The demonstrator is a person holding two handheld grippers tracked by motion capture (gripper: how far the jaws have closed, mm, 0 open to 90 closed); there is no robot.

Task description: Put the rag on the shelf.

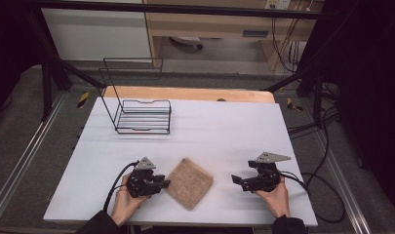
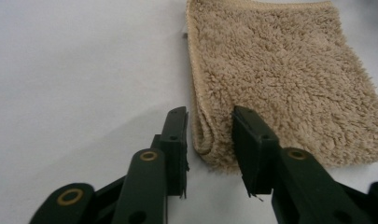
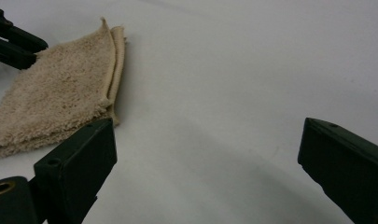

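Left claw (image 2: 209, 140) astride folded towel (image 2: 280, 79) corner, contact unclear

Towel (image 2: 280, 79): far edge and right corner cut by frame in left gripper view.
Towel corner between jaws: contact with pads unclear.
Rack (image 1: 141, 114): thin wires, detail too small.

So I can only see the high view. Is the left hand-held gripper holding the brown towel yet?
Observer: Not quite. In the left gripper view, the towel has its folded corner between the jaws of the left hand-held gripper, with a thin gap on one side.
Operator: Is it one layer?
Observer: No. The right gripper view shows two hemmed edges stacked.
Operator: And the right hand-held gripper?
Observer: Its jaws stand wide apart over bare table, with nothing between them.
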